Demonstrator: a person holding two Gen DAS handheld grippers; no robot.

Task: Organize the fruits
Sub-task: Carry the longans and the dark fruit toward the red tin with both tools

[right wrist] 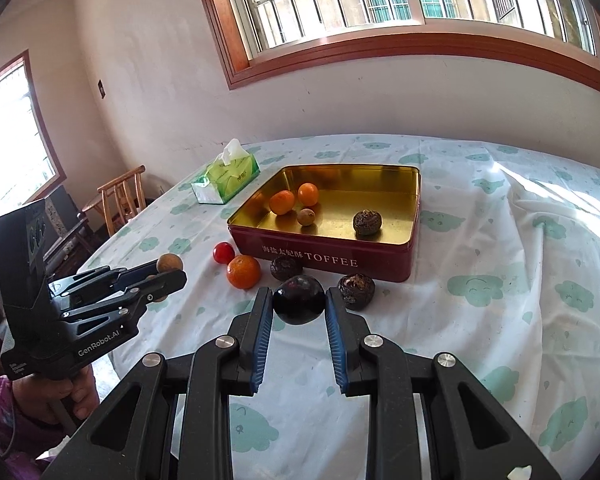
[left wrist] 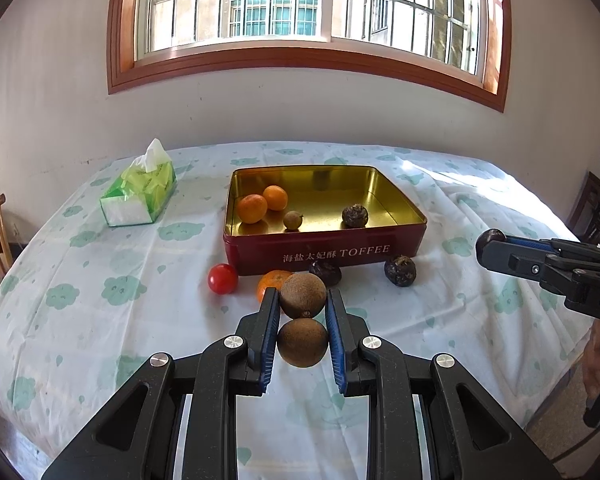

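Note:
My left gripper [left wrist: 302, 300] is shut on a brown round fruit [left wrist: 302, 294]; a second brown fruit [left wrist: 302, 342] sits lower between its fingers. From the right wrist view the left gripper [right wrist: 168, 274] holds the brown fruit [right wrist: 169, 263] above the table's left side. My right gripper [right wrist: 299, 300] is shut on a dark purple fruit [right wrist: 299, 305], also seen in the left view [left wrist: 491, 237]. The red toffee tin [left wrist: 324, 250] holds two oranges [left wrist: 252, 208], a small brown fruit [left wrist: 292, 220] and a dark wrinkled fruit [left wrist: 355, 215].
On the cloth in front of the tin lie a red tomato [left wrist: 222, 278], an orange [right wrist: 243, 271] and two dark wrinkled fruits [left wrist: 399, 270] [right wrist: 285, 268]. A green tissue pack [left wrist: 139, 192] stands at the back left. A wooden chair [right wrist: 122, 196] is beside the table.

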